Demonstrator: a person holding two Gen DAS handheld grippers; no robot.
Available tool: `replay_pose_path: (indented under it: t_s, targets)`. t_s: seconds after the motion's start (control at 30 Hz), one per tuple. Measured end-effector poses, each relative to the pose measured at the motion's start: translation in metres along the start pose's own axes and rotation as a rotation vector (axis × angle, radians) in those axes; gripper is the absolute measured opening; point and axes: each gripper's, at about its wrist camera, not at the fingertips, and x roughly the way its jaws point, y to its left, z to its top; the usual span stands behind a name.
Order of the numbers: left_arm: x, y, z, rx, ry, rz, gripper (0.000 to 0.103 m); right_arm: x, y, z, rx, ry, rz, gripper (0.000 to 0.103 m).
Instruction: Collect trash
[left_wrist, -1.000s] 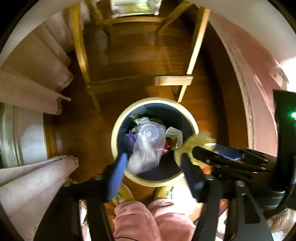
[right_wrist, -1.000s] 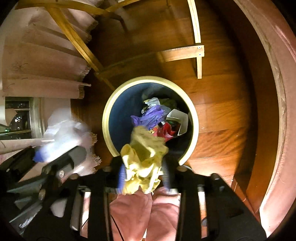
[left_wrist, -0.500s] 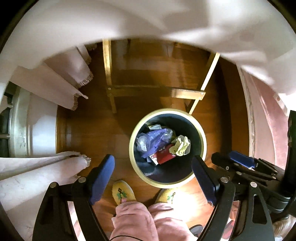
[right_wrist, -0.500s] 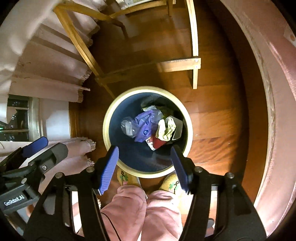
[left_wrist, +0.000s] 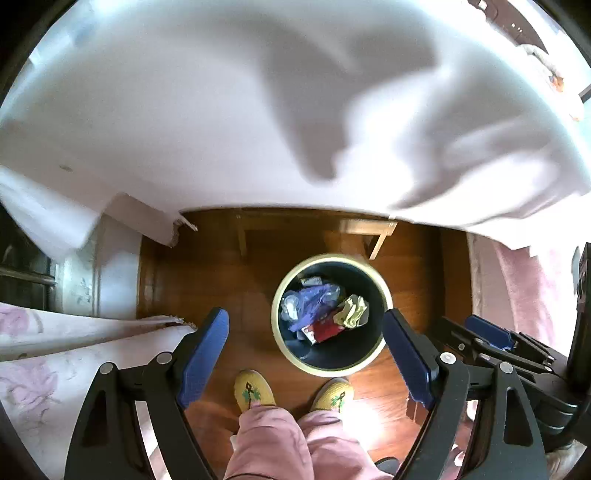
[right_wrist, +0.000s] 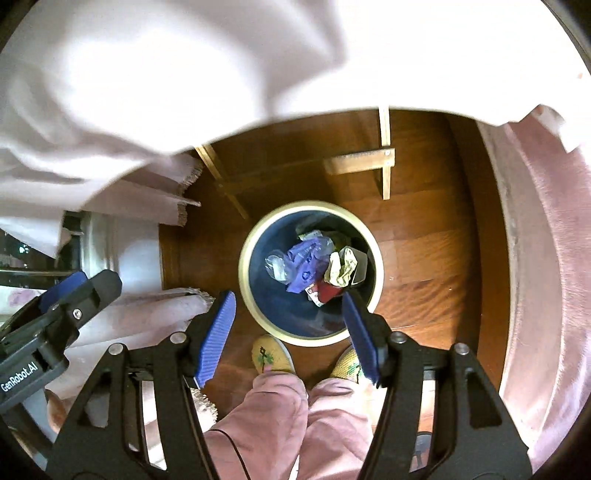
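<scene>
Wood floor (left_wrist: 221, 280) mid-frame, bin (left_wrist: 384, 295) now holding the yellow wad (left_wrist: 354, 312) and bag (left_wrist: 310, 302) just dropped, left gripper (left_wrist: 306, 354) and right gripper (right_wrist: 288, 328) fingers wide, empty, raised since.

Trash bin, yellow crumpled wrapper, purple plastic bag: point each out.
Trash bin (right_wrist: 245, 254), right wrist view, on its cream rim.
Yellow crumpled wrapper (left_wrist: 352, 312), left wrist view, its middle.
Purple plastic bag (right_wrist: 304, 264), right wrist view, its middle.

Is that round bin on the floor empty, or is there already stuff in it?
Not empty. The bin stands upright with crumpled yellow paper, a purple bag, clear plastic and a red packet inside, well below the rim.
</scene>
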Motion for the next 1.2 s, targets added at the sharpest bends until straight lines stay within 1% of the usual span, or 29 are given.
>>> replay_pose_path:
  t_s: [0.13, 0.23, 0.47, 0.57, 0.67, 0.87, 0.97, 1.13, 1.2]
  targets:
    - [-0.044, -0.003, 0.007, 0.001, -0.022, 0.008, 0.086, -0.044, 0.012, 0.003, -0.006, -0.046, 0.018, 0.057]
    - [-0.086, -0.009, 0.013, 0.026, -0.065, 0.033, 0.086, -0.08, 0.022, 0.005, -0.007, -0.086, 0.035, 0.057]
    - [-0.183, -0.029, 0.019, 0.056, -0.153, 0.025, 0.086, -0.171, 0.038, 0.006, -0.023, -0.17, 0.056, 0.057]
    - [-0.222, -0.038, 0.02, 0.07, -0.194, 0.045, 0.086, -0.21, 0.043, 0.007, -0.051, -0.212, 0.045, 0.057]
    - [-0.255, -0.042, 0.019, 0.073, -0.227, 0.046, 0.086, -0.248, 0.049, 0.007, -0.07, -0.252, 0.029, 0.057]
    - [-0.307, -0.052, 0.014, 0.055, -0.283, 0.054, 0.086, -0.314, 0.059, 0.001, -0.106, -0.34, 0.031, 0.057]
    - [-0.323, -0.057, 0.009, 0.049, -0.313, 0.057, 0.086, -0.34, 0.065, -0.005, -0.138, -0.39, 0.025, 0.057]
    - [-0.335, -0.061, -0.002, 0.06, -0.357, 0.08, 0.086, -0.369, 0.074, -0.015, -0.154, -0.461, 0.007, 0.057]
    - [-0.337, -0.064, -0.006, 0.061, -0.368, 0.082, 0.086, -0.374, 0.078, -0.019, -0.163, -0.479, -0.009, 0.058]
